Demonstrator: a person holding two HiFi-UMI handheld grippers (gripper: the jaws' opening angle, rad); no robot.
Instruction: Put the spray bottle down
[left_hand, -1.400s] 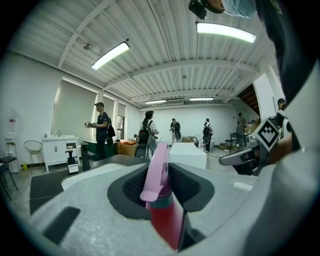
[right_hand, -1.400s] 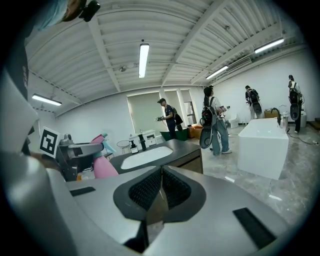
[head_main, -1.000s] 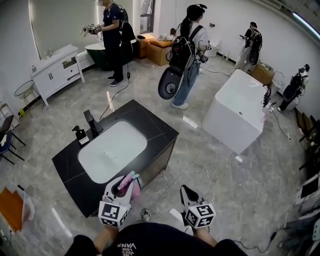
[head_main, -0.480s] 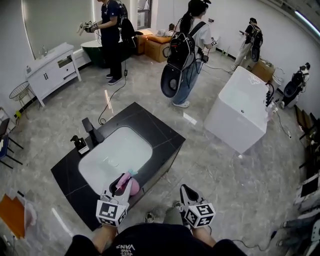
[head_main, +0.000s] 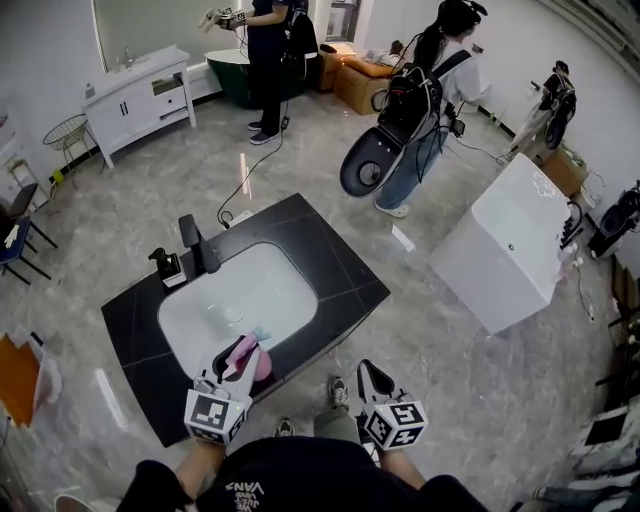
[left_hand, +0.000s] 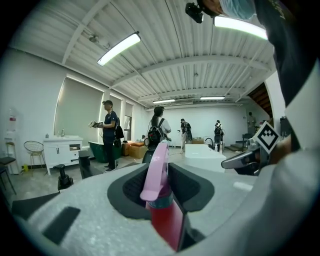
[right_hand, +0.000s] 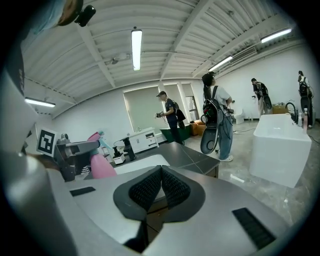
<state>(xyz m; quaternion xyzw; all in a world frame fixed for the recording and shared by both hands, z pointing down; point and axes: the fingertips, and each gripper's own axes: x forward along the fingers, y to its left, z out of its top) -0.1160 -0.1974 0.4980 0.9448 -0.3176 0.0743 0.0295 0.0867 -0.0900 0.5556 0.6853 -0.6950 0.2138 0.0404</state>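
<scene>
- Head view, far left: a black soap dispenser (head_main: 166, 266) stands on the dark worktop (head_main: 330, 262). A black faucet (head_main: 196, 243) is just beside it, at the rim of the white basin (head_main: 240, 298).
- The left gripper (head_main: 238, 358) hangs over the worktop's near edge, by the basin's near rim.
- In the left gripper view its fingers (left_hand: 131, 189) are clenched on the spray bottle (left_hand: 161, 205). The red body sits between the pads and the pink trigger head rises above them.
- The bottle is off the worktop, carried in that grip.
- The right gripper (head_main: 368, 375) is past the worktop's near right edge, over the grey floor (head_main: 410, 335), apart from the left one.
- In the right gripper view its fingers (right_hand: 147, 190) are pressed together with nothing between them. The bottle's pink head shows at that view's left.
- Far right in the head view: a white tub (head_main: 505, 245) stands on the floor, well apart from the worktop. A person with a backpack (head_main: 425, 110) stands beyond it.
</scene>
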